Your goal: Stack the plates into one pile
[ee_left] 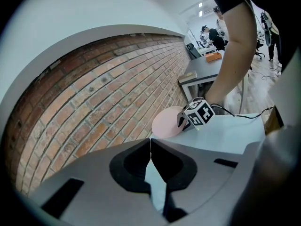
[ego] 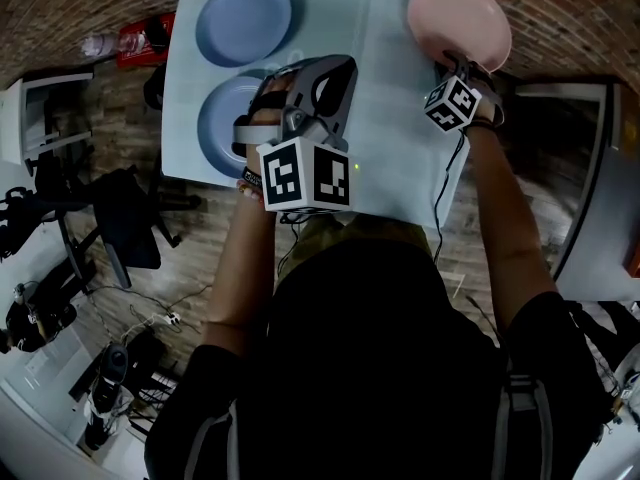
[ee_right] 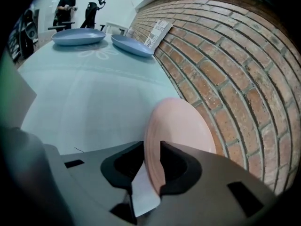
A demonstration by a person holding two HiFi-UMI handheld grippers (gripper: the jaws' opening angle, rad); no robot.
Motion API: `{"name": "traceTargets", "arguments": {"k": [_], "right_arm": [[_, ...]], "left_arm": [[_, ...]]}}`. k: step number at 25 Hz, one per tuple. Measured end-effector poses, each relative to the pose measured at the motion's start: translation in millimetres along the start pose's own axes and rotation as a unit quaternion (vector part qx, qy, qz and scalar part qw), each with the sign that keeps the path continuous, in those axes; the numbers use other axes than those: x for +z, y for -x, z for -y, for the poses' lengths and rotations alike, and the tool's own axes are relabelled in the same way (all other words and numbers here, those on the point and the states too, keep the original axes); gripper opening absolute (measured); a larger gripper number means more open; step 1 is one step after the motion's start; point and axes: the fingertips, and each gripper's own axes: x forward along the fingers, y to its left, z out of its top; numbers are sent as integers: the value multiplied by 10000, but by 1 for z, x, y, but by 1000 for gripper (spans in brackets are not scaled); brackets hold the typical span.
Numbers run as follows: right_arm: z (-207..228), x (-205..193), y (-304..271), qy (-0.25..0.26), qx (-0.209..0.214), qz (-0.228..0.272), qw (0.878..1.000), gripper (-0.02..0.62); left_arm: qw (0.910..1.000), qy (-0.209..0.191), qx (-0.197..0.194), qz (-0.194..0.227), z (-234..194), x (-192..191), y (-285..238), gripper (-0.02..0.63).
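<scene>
**Pink plate clamped by its rim: hazards before stacking**

The pink plate (ego: 458, 18) is at the far right corner of the worktop (ego: 390, 118), close to the brick wall (ee_right: 225, 55). The right gripper (ee_right: 153, 147) is clamped on its near rim, one jaw on each face. The left gripper view shows the plate tilted, its face turned toward the worktop's middle. No view settles whether its far edge rests on the surface.

The left gripper (ee_left: 150, 142) hangs over the near blue plate (ego: 222, 118). Its jaw tips are together and hold nothing. The far blue plate (ego: 243, 18) lies just beside the near one, apart from it, so no pile exists yet.

Likely faults from here:

- **Slip or swing.** The hold takes only a narrow strip of rim. The plate's weight hangs beyond the jaws, so a quick move could let it pivot or drop out.
- **Wall contact.** The plate sits close to the brick. A lift that drifts toward the wall could knock the far edge and loosen the hold.
- **Collision at the blue plates.** The left gripper occupies the space above the near blue plate. Carrying the pink plate there risks striking it.
- **Skewed landing.** Released while tilted, the plate could land edge first and slide off.
</scene>
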Motion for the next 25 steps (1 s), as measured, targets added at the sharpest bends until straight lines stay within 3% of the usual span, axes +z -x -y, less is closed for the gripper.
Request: {"name": "traceTargets", "arguments": {"k": [3,5,10,17,25], "right_arm": [[-3,-1,-2,31,140,66,9999,116],[-7,-1,-3,154,178,62,9997,63],[-8,0,0,460,111,16,9989,52],[3,8,32,620,-182,0,9979,46],[28,41,126,441,-881,194,9949,46]], "left_arm": [[10000,8,13,-26,1,-1,-1,23],[10000,17,13,-32,1,0,-1,23],[9999,115,-1,-22,4,0,2,23],[9998,52,-67,155,6,-1,15,23],[9980,-266,-262,504,2,0,40,23]]}}
